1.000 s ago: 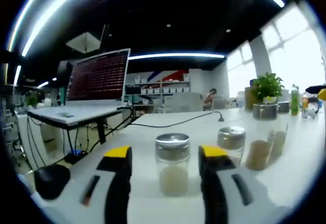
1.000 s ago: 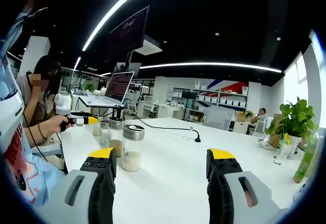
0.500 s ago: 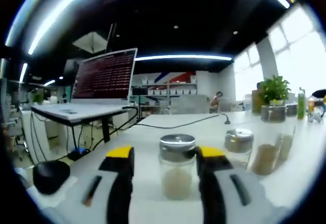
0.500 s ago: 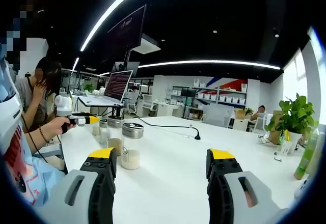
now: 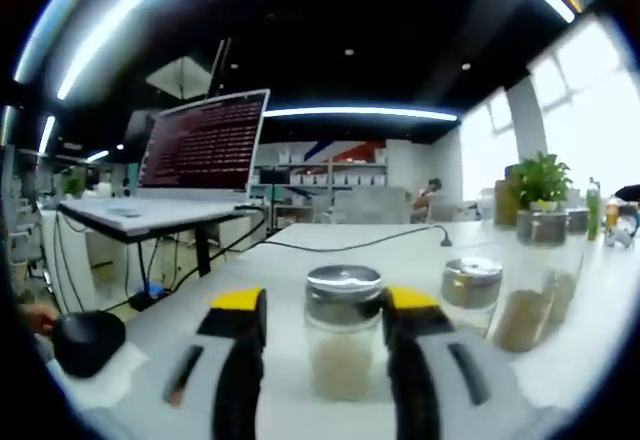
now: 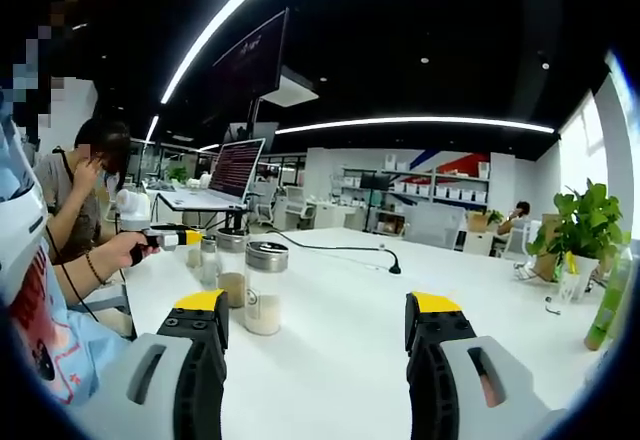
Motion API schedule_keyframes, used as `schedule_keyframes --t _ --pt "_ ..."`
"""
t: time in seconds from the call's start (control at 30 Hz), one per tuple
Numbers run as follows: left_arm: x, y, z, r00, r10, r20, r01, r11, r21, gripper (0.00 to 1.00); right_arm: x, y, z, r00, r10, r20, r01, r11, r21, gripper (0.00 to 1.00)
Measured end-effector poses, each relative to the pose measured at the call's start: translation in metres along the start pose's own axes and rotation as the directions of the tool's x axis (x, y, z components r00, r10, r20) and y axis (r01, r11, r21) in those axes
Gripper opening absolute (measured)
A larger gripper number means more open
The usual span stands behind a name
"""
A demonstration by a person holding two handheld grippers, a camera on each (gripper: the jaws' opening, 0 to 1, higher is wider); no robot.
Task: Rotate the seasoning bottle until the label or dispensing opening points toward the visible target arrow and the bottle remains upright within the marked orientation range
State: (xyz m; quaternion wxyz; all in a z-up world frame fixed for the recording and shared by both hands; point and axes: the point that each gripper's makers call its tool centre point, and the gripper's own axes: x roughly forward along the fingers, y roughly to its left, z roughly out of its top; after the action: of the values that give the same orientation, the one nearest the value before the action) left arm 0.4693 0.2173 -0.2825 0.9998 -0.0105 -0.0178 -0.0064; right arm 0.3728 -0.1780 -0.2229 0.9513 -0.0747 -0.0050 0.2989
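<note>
**Left jaws bracket the bottle, turn not started**

Seasoning bottle [image 5: 341, 332] stands upright on the white worktop [image 5: 330, 245], right btwn the yellow-tipped jaws of the left hand-held gripper [image 5: 323, 305]. Jaws sit close on both sides at lid height; whether they actually pinch it or just frame it, can't tell from here. Right hand-held gripper [image 6: 319, 318] is spread wide over bare worktop w/ nothing in it, off to one side of the jar cluster.

Two more jars stand just beside the task bottle: a short one [image 5: 470, 295] and a taller one [image 5: 536, 278] w/ brownish contents. Laptop [image 5: 205, 145] on a stand behind, potted plant [image 5: 541, 178] farther back. No arrow or marked range that I can make out.

Handling, my guess: clear rigid body, glass or hard plastic, so likely slick and prob. breakable. Metal-look lid, pale powder about halfway up, so light-ish w/ low weight. Round, so it should spin easily in place. Best hold is on the body just under the lid, squeezed gently, kept vertical so it doesn't tip into the neighbours.
</note>
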Motion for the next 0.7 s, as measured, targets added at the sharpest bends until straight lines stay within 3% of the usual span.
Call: schedule_keyframes --t 0.07,0.7 --pt "-0.0003 -0.0037 0.0000 1.000 -0.012 0.002 0.012 1.000 -0.001 0.33 0.0002 0.0004 0.0005 1.000 -0.001 0.000 0.001 1.000 -0.006 0.74" --pt "-0.0036 0.0012 -0.0008 1.000 -0.030 0.007 0.030 0.999 0.014 0.32 0.0004 -0.0014 -0.0050 1.000 -0.008 -0.018 0.008 1.000 0.001 0.74"
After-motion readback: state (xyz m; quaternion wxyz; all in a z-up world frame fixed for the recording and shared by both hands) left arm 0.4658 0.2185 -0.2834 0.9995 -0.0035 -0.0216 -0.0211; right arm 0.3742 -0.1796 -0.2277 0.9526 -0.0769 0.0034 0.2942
